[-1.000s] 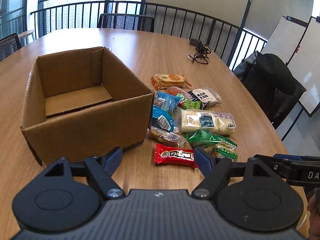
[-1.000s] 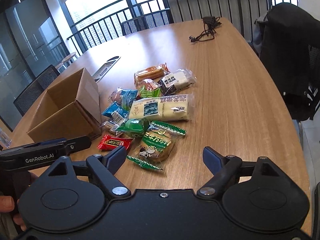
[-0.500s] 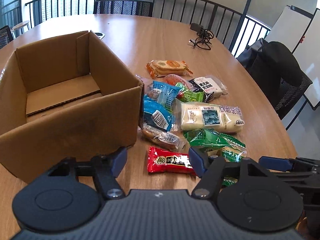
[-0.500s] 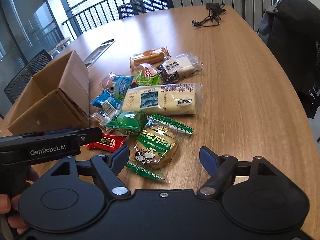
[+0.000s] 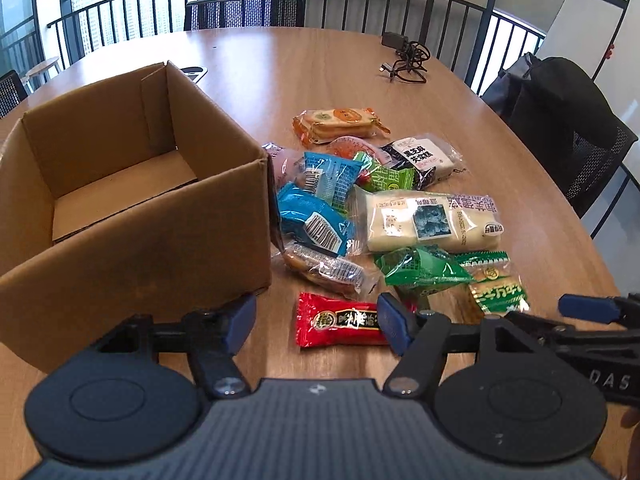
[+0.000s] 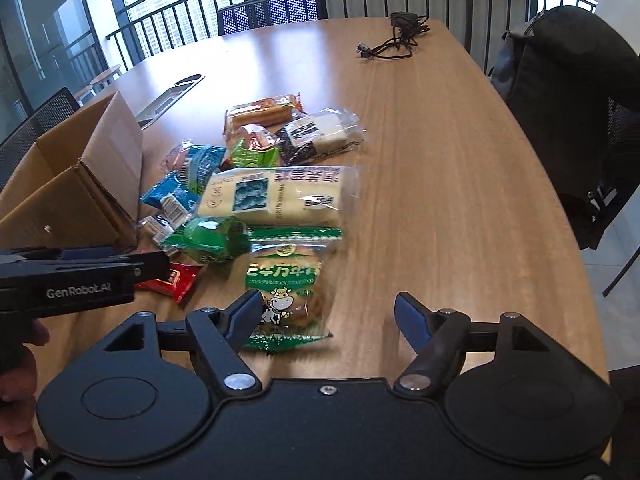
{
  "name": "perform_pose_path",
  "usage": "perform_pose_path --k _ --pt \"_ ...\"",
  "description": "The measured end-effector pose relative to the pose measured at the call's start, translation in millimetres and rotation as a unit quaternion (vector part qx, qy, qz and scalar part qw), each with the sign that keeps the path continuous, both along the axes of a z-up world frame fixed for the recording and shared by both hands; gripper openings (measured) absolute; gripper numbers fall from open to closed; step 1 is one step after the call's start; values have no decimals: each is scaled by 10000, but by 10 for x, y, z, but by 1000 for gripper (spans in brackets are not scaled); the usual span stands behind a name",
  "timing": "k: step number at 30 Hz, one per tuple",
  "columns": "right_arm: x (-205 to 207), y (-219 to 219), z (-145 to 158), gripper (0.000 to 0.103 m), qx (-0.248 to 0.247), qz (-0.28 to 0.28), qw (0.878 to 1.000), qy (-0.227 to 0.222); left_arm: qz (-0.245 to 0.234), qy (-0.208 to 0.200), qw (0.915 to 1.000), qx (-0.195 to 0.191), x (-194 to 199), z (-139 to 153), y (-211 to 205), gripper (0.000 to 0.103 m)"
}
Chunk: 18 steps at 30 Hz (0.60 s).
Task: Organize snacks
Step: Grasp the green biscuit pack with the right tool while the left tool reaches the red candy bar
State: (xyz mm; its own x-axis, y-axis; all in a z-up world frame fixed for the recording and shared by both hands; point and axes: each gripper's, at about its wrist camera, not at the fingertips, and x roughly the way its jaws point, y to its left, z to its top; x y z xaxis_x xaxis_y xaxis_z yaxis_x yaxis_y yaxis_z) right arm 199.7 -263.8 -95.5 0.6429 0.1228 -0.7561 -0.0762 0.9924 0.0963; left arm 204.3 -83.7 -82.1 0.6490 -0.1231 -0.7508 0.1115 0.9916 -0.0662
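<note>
An open, empty cardboard box (image 5: 140,248) stands on the wooden table (image 5: 280,64), left of a pile of several snack packets. A red packet (image 5: 340,322) lies flat nearest me, and my left gripper (image 5: 316,322) hovers open just above it. The red packet lies between the blue pads, its right end under the right pad. My right gripper (image 6: 330,316) is open over a green packet with a cow picture (image 6: 284,280), whose lower edge lies beside the left pad. A long white packet (image 6: 276,196) and blue packets (image 5: 316,224) lie further back.
A black cable and adapter (image 5: 404,60) lie at the far end of the table. A chair draped with a black bag (image 6: 576,92) stands at the table's right edge. A mesh chair (image 5: 244,12) and a railing stand behind. Bare wood (image 6: 440,200) shows right of the pile.
Both grippers have come forward and lower toward the near snacks, and their jaws have narrowed a little. The red packet now sits between the left pads. The snacks have not moved.
</note>
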Motion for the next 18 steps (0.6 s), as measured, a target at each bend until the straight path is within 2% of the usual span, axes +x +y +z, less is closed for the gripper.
perform_pose_path --k 6,11,15,18 --pt "-36 -26 53 73 -162 69 9998 -129 33 33 9999 152 -83 12 116 67" --pt "15 68 55 81 -318 259 9990 -171 87 104 9995 290 -165 -14 232 67" --pt "52 148 34 84 -467 371 9980 -225 107 -48 9999 -8 -214 36 311 67" --pt "73 160 -5 84 -483 380 9979 -188 -72 -201 9997 -101 -212 76 228 67"
